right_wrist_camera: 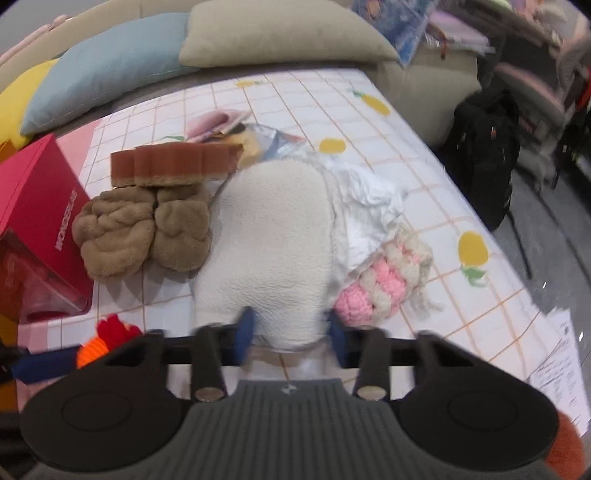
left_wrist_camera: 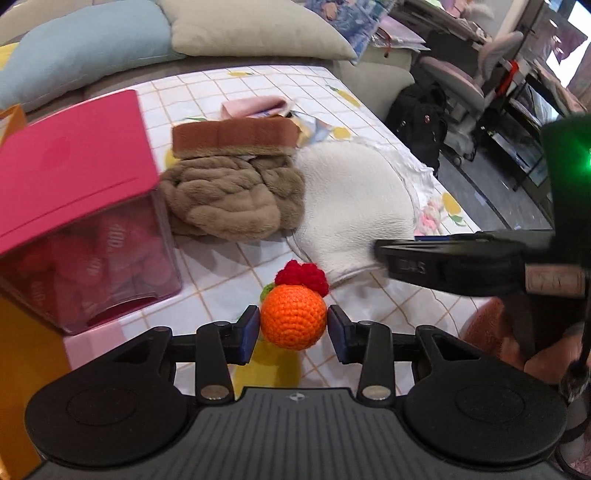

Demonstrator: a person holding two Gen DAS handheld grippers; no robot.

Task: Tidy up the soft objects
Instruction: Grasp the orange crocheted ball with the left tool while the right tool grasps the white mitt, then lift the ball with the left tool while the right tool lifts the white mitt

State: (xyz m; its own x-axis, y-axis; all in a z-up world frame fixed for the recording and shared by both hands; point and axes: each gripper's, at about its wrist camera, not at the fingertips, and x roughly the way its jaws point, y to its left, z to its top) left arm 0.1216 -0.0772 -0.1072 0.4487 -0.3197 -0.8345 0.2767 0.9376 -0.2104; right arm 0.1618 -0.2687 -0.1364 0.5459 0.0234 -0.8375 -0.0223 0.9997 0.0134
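Note:
An orange crocheted ball point(left_wrist_camera: 293, 315) with a red tuft sits between the pads of my left gripper point(left_wrist_camera: 293, 326); the pads touch its sides. It also shows in the right wrist view point(right_wrist_camera: 98, 343). My right gripper point(right_wrist_camera: 290, 330) is open, its fingers on either side of the near end of a white fleece piece point(right_wrist_camera: 273, 236), which also shows in the left wrist view point(left_wrist_camera: 351, 210). A brown furry mitten pair point(left_wrist_camera: 229, 199) lies left of the fleece. A pink and cream crocheted piece point(right_wrist_camera: 384, 277) lies to its right.
A pink tissue box point(left_wrist_camera: 77, 206) stands at the left on the checked tablecloth point(right_wrist_camera: 461, 206). Cushions point(right_wrist_camera: 280, 33) line the sofa behind. A black backpack point(right_wrist_camera: 484, 155) sits on the floor at the right. Papers point(right_wrist_camera: 557, 369) lie at the table's right edge.

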